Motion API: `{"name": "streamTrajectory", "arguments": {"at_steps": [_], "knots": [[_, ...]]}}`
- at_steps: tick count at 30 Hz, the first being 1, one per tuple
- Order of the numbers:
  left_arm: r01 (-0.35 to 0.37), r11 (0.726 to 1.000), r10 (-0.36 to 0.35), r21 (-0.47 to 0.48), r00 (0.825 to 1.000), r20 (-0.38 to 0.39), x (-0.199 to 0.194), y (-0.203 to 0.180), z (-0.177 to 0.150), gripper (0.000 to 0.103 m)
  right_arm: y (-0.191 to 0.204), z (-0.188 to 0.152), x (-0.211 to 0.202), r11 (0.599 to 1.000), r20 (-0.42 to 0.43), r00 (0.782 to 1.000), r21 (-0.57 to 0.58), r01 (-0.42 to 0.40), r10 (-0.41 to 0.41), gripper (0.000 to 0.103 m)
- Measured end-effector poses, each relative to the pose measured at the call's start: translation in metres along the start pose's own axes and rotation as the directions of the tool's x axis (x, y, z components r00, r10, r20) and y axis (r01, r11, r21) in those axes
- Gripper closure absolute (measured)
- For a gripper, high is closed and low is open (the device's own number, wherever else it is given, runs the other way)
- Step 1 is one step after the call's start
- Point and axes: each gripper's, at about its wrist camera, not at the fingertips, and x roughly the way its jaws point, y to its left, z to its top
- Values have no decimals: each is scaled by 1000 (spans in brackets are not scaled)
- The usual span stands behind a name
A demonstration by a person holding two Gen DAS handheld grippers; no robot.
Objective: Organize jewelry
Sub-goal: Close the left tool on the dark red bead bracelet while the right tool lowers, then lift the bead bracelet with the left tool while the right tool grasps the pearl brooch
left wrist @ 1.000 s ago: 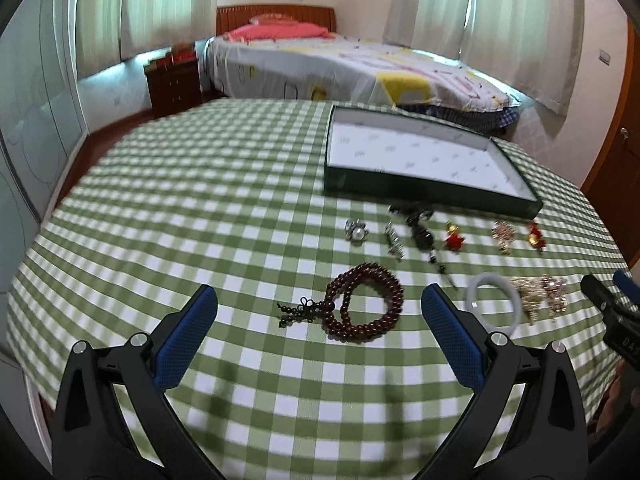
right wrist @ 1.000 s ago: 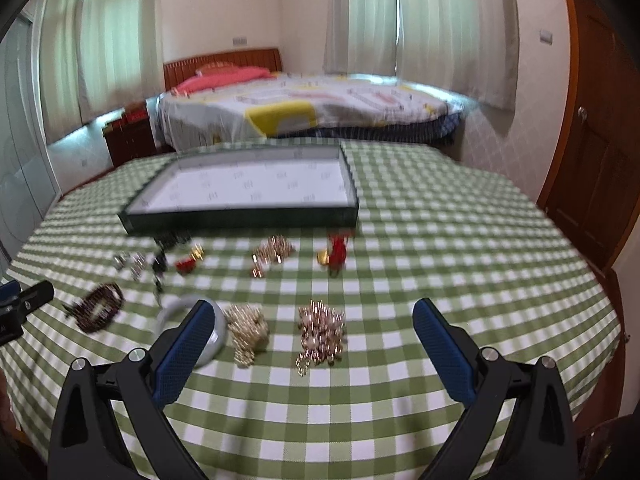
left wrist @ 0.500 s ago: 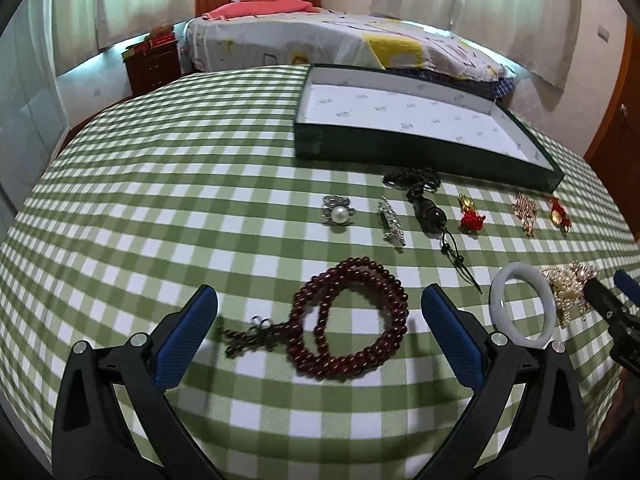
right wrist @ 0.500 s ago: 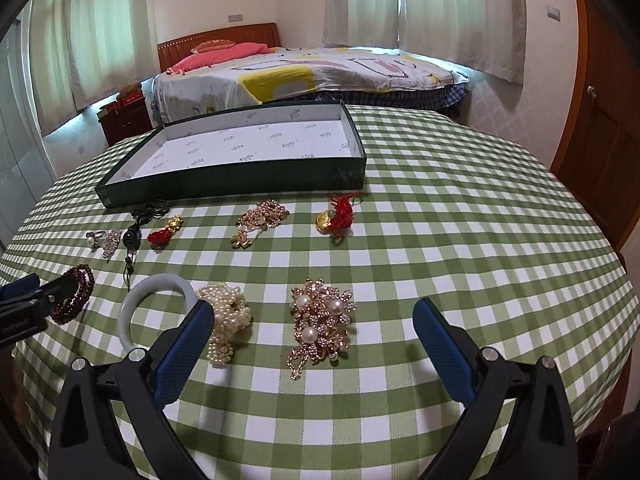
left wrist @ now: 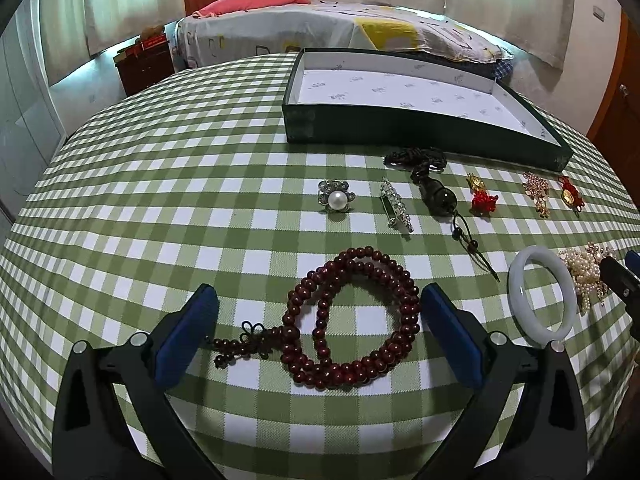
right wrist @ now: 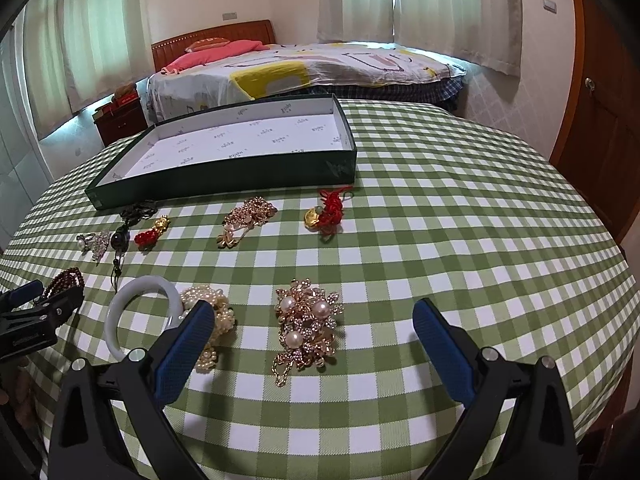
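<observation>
Between wide-open left gripper (left wrist: 318,320) jaws lies the bead bracelet (left wrist: 352,320); right gripper (right wrist: 312,332), equally spread, brackets the brooch (right wrist: 306,320).

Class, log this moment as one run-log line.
left hand-held gripper: open, straddling red-brown bead bracelet | right hand-held gripper: open, over gold pearl brooch | green tray: no jewelry inside

Soft, even daylight through the curtains (right wrist: 440,4) behind the bed (right wrist: 304,68); no glare. Faint, diffuse shadows on the table (right wrist: 460,240) under the left tool (left wrist: 318,312) and right tool (right wrist: 308,326). Sharp near table centre. Strong fisheye bending toward the table rim, black vignette at corners. Slight softness far beyond the bed.
</observation>
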Motion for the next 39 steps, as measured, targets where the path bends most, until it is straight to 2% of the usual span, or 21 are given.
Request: {"name": "streamTrajectory", "arguments": {"at_steps": [3,5,6,9,11,13,17,26,28,30,32,37,39], "knots": [[-6,1000,6,-5,1000,16,-2,2,-2,13,-1,1,2,1000,-4,1000,0,5,-5,6],[-5,1000,6,-5,1000,30,-5,3,-3,29,0,2,2,1000,-1,1000,-1,9,-9,6],[-5,1000,5,-4,999,35,-6,4,-3,32,0,3,2,1000,0,1000,-1,9,-9,6],[1,1000,-1,0,999,51,-8,5,-3,52,-1,3,2,1000,-1,1000,0,8,-8,6],[15,1000,-16,8,998,61,-10,5,-3,76,-1,3,3,1000,-5,1000,3,5,-5,6],[31,1000,-31,4,997,65,-10,6,-2,85,-2,3,3,1000,-7,1000,8,1,-1,6],[25,1000,-25,0,997,67,-10,7,-2,91,-4,3,3,1000,-5,1000,14,0,0,6],[14,999,-10,-38,996,89,-16,19,1,92,1,4,5,1000,-2,1000,-5,-31,31,9],[12,999,-9,-37,996,91,-16,19,1,91,2,4,5,999,-3,999,-9,-39,39,16],[15,999,-11,-40,996,92,-17,20,2,92,3,4,6,999,-14,999,-12,-44,44,40],[12,999,-9,-37,996,92,-17,19,2,91,1,4,8,999,-28,999,-2,-44,44,46],[10,999,-6,-42,996,94,-18,20,4,92,0,3,9,999,-38,999,-2,-39,39,50],[10,999,-6,-44,996,94,-18,21,3,92,2,0,12,999,-52,998,-8,-48,47,58]]}}
